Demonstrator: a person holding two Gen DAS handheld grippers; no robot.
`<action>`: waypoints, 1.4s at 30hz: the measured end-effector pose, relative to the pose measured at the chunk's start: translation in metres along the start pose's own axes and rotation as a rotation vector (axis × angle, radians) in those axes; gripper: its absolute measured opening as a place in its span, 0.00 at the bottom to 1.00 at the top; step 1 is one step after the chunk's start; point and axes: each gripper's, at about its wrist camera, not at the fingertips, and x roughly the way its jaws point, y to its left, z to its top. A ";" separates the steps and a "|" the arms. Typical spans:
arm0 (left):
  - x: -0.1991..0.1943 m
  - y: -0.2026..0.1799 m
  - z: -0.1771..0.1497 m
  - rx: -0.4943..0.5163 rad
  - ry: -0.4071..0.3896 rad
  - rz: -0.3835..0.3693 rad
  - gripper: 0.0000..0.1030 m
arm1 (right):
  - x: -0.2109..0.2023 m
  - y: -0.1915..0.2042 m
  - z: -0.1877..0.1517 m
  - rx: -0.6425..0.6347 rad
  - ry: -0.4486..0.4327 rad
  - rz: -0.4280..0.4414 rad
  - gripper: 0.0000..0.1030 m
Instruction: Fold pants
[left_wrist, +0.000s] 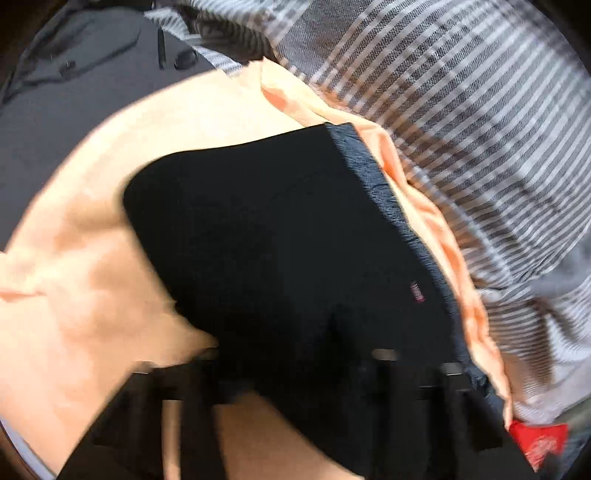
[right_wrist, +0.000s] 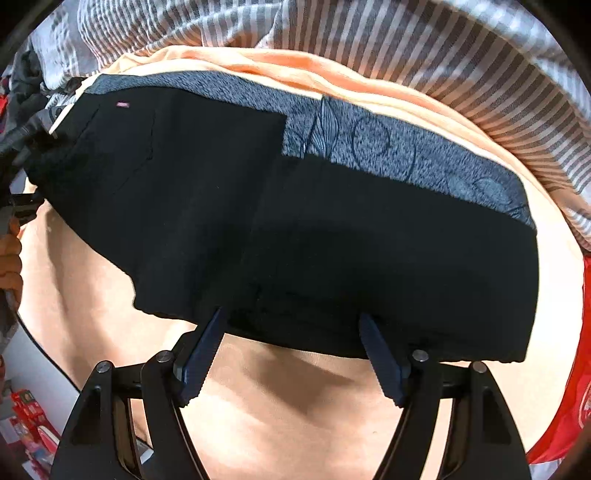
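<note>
Lying on the peach sheet (right_wrist: 280, 424) of a bed, the black pants (right_wrist: 332, 240) are already doubled into a compact slab, with a grey patterned cloth (right_wrist: 388, 147) showing along their far edge and a striped blanket (right_wrist: 443, 55) bunched beyond. The right tool (right_wrist: 291, 321) stands released, its ridged fingertips (right_wrist: 373, 332) spread wide and just at the near edge of the pants, gripping nothing. The left tool (left_wrist: 325, 354) is blurred and dark against the dark cloth, so I cannot tell whether it is clenched or free. The risk, as I judge it, is in the next pinch: the open fingers could catch only the top layer, or snag the soft sheet beneath, and peel the fold apart. The stacked layers may also slide sideways on the yielding bedding.
</note>
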 end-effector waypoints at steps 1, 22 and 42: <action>-0.003 -0.002 -0.001 0.031 -0.006 0.003 0.29 | -0.006 0.000 0.004 0.007 -0.013 0.011 0.76; -0.048 -0.110 -0.049 0.652 -0.219 0.239 0.26 | -0.073 0.152 0.225 -0.193 0.105 0.496 0.85; -0.061 -0.132 -0.068 0.778 -0.252 0.204 0.26 | -0.028 0.204 0.233 -0.404 0.229 0.363 0.16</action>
